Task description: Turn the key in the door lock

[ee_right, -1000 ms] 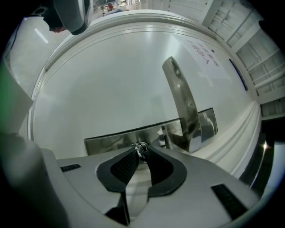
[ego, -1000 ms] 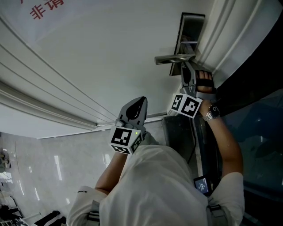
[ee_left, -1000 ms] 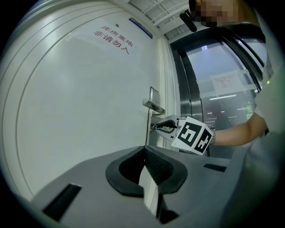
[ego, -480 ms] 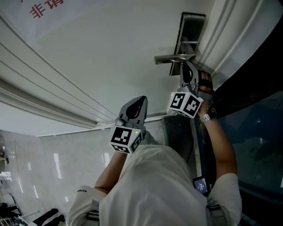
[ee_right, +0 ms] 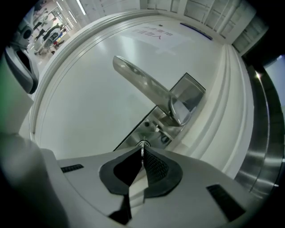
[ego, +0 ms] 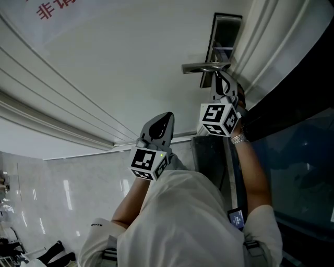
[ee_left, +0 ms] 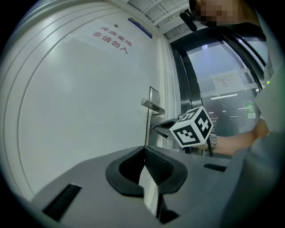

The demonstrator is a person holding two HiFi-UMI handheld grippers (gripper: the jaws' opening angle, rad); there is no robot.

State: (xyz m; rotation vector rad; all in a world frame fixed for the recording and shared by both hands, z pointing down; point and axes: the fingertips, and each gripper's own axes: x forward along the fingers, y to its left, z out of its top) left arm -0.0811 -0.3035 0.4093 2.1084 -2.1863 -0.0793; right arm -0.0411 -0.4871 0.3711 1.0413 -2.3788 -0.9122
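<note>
A silver lever handle [ego: 203, 67] sticks out of the lock plate [ego: 225, 31] on the white door [ego: 130, 57]. In the right gripper view the handle [ee_right: 142, 84] runs up to the left, and a thin metal key [ee_right: 142, 147] sits in the keyhole below it. My right gripper [ee_right: 142, 153] is at the lock, just under the handle [ego: 218, 78]. Its jaws are closing and their pads pinch the key's head. My left gripper [ego: 166, 119] hangs back from the door, well left of the lock, jaws shut with nothing in them [ee_left: 144, 153].
A dark-framed glass panel [ego: 292, 104] borders the door on the right. Red printed characters [ego: 55, 8] mark the door's upper left. Raised mouldings [ego: 62, 99] cross the door face. Pale glossy floor [ego: 52, 193] shows at lower left.
My right gripper has rolled about its own axis at the lock, its marker cube turning with it, and the wrist has shifted slightly left. The left gripper has stayed put.
</note>
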